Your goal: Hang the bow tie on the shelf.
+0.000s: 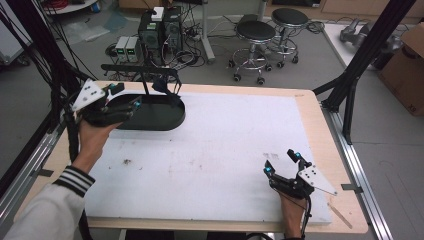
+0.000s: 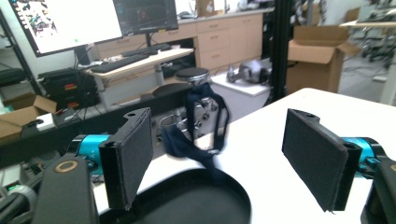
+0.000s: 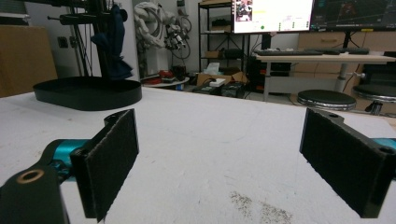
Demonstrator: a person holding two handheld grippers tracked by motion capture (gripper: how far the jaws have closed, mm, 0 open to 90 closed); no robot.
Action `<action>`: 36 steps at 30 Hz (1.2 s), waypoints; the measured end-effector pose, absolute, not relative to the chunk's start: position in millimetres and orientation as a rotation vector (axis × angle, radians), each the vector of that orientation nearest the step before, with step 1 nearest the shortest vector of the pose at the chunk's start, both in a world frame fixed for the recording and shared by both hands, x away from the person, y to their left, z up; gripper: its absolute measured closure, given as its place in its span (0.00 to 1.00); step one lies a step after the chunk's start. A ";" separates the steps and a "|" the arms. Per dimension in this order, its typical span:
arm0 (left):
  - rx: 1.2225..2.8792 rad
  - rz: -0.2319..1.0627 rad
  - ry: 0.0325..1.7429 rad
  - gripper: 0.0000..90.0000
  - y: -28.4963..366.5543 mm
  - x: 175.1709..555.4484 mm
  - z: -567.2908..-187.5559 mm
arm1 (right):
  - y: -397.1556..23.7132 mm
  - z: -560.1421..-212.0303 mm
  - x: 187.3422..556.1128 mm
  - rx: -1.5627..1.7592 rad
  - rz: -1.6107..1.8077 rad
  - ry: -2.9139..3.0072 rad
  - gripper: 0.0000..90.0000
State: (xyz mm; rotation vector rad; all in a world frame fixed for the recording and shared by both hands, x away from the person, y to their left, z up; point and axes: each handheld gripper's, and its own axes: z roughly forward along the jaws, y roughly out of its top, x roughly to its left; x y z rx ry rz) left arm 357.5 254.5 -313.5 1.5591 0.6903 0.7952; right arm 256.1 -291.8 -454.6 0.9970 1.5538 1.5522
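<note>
No legible text, brand, number or sign can be made out anywhere in the three views. Writing is displayed on the monitors (image 3: 272,15) behind the table (windows and coloured panels), but it is far too small and blurred to be read.

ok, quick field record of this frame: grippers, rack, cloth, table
left gripper: jaws open, nothing between them, over the near left end of the tray
right gripper: jaws open, empty, at the table's near right
rack: black crossbar on a post rising from the black oval tray
cloth: dark blue, hanging from the crossbar, lower end over the tray
table: white mat on a wooden top
</note>
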 end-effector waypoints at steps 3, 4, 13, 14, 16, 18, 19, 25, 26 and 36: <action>1.539 0.784 0.675 0.28 269.5 336.0 -332.2 | -291.9 -454.7 255.7 0.997 1.553 1.546 0.12; 1.537 0.791 0.669 0.28 274.3 329.9 -339.1 | -291.8 -454.8 255.6 0.993 1.552 1.547 0.12; 1.495 0.744 0.726 0.28 307.2 297.3 -403.8 | -290.9 -455.2 254.1 0.975 1.545 1.538 0.12; 1.489 0.739 0.727 0.28 308.9 294.1 -410.7 | -290.9 -455.1 253.8 0.977 1.544 1.540 0.12; 1.477 0.727 0.730 0.28 311.7 288.2 -423.4 | -290.7 -455.2 253.5 0.979 1.545 1.537 0.12; 1.473 0.708 0.732 0.28 313.7 284.7 -434.0 | -290.6 -455.2 253.3 0.982 1.545 1.535 0.12; 1.468 0.702 0.730 0.28 314.1 283.5 -438.3 | -290.6 -455.3 253.4 0.981 1.546 1.534 0.12; 1.480 0.685 0.723 0.28 313.1 280.4 -451.1 | -290.8 -455.3 253.4 0.978 1.543 1.529 0.12; 1.487 0.681 0.726 0.28 312.9 280.7 -452.3 | -290.8 -455.3 253.5 0.976 1.543 1.529 0.12; 1.456 0.688 0.698 0.27 314.1 278.2 -453.8 | -290.9 -455.4 253.2 0.976 1.545 1.527 0.12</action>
